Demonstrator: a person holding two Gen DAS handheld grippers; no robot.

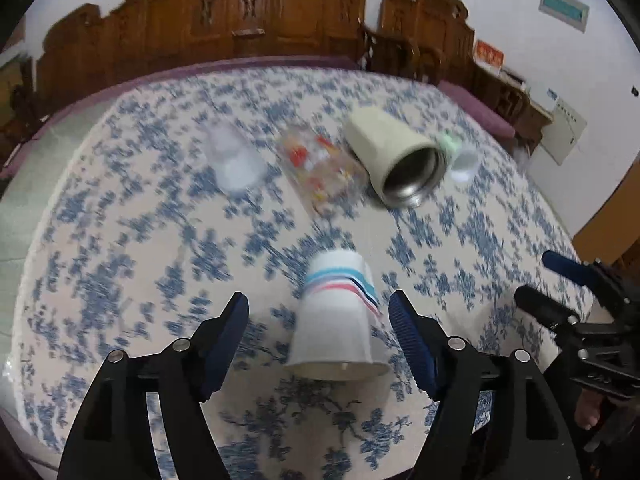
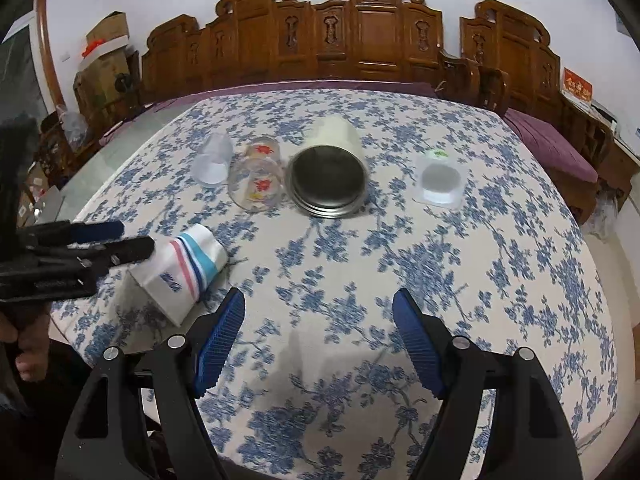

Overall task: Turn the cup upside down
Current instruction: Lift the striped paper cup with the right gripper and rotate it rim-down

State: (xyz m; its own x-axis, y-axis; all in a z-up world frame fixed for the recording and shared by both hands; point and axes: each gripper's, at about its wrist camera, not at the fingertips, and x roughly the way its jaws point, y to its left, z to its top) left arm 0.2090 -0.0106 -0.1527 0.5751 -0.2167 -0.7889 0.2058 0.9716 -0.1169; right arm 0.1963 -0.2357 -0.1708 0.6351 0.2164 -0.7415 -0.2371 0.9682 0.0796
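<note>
Paper, so it crushes easily: the striped cup [image 1: 340, 316] lies on its side on the table [image 1: 120, 240] between the fingers of your left claw [image 1: 318, 308], which is spread wide and grasping nothing. Squeeze hard and it buckles or skids away. Your right claw [image 2: 318, 312] is released too.

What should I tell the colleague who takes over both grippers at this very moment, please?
Left gripper: open, its fingers on either side of the striped paper cup, not closed on it.
Right gripper: open, holding nothing, above bare tablecloth.
The paper cup is tilted, mouth toward the near table edge; I cannot tell whether it rests on the cloth.
Behind it in a row: a clear plastic cup, a glass with red prints and a metal-lined mug on their sides, and a small plastic container.
Done: nothing confirmed. Left: close on the paper cup and set it mouth down.
</note>
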